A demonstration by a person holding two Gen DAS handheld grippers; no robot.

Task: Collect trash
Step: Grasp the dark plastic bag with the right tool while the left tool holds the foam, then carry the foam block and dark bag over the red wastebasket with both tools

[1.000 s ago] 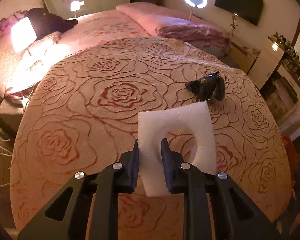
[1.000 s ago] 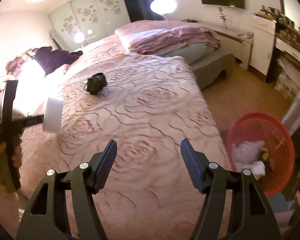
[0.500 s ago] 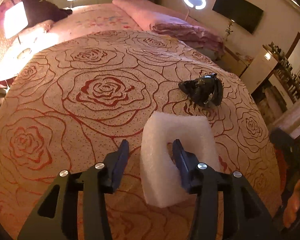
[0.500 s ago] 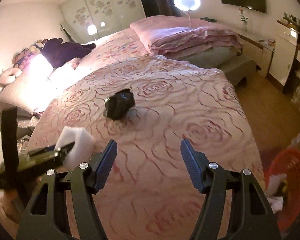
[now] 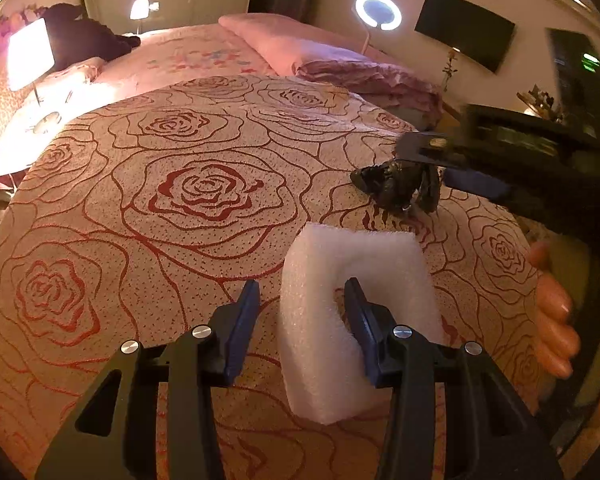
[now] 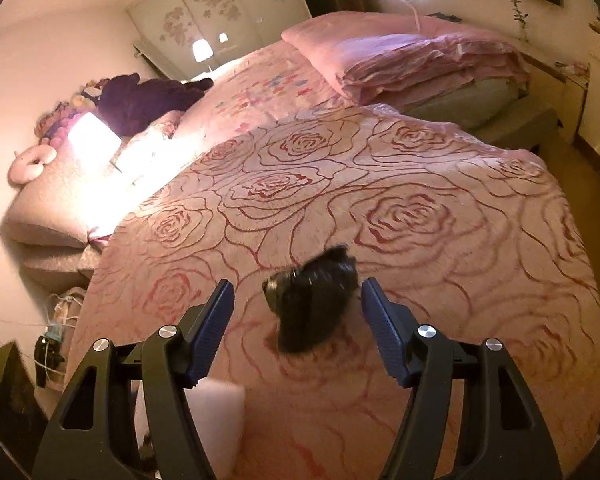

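A white foam piece (image 5: 340,320) with a notch stands on the rose-patterned bedspread (image 5: 204,192) between the fingers of my left gripper (image 5: 302,284). The jaws are open: the left pad stands clear of the foam and the right finger sits in the notch without pressing. A crumpled black plastic bag (image 6: 312,304) lies further up the bed. My right gripper (image 6: 298,284) is open around it, with a gap on each side. The left wrist view shows that gripper (image 5: 424,164) reaching in from the right over the bag (image 5: 396,188). The foam (image 6: 216,412) shows low in the right wrist view.
A hand (image 5: 552,312) holds the right gripper at the bed's right edge. Folded pink bedding (image 5: 340,68) lies at the far end, with a dark bundle (image 6: 140,100) and a bright lamp (image 5: 30,52) at the far left. Floor (image 6: 560,148) runs along the right side.
My left jaws have come apart from the foam, which now stands loose between them. The right gripper swept left across the bed to the black bag, and the red basket left its view.
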